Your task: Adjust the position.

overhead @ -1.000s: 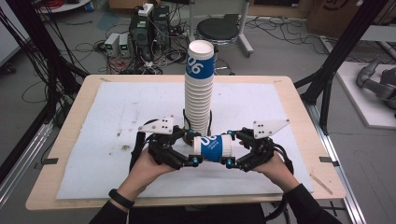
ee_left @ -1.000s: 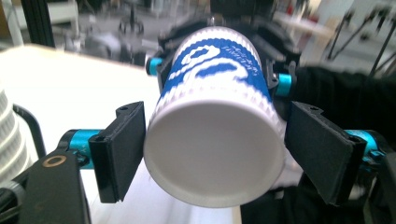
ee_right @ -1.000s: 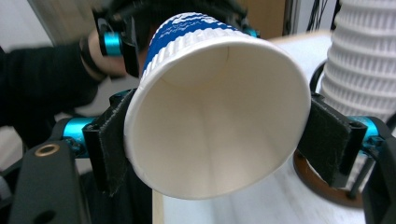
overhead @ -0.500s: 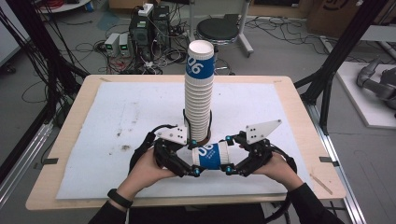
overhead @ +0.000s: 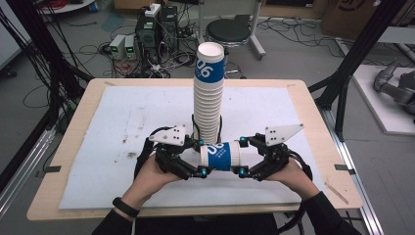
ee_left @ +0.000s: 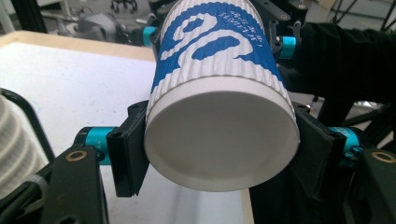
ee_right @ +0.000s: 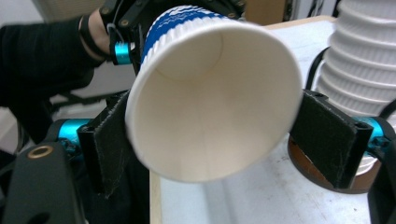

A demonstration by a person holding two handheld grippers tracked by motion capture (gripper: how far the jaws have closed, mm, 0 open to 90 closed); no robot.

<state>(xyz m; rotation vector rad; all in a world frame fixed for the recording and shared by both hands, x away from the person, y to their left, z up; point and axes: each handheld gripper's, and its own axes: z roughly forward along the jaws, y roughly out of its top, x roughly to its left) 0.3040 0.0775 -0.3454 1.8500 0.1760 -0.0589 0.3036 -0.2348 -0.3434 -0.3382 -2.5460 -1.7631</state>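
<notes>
A blue-and-white paper cup lies on its side in the air between both grippers, just in front of a tall stack of paper cups. My left gripper is shut on the cup's base end, and both pads press its ribbed wall. My right gripper is at the open mouth. Its jaws have just been opening, with the rim still between the pads and the right pad barely clear of it. The stack stands close beside the right gripper.
A white mat covers the wooden table. The stack sits in a brown ring with black cable looped near it. Black frame posts flank the table. A stool and electronics stand on the floor behind.
The left jaws have closed onto the cup's base. The cup dipped slightly toward me, then came back. The right jaws have spread a little around the mouth.
</notes>
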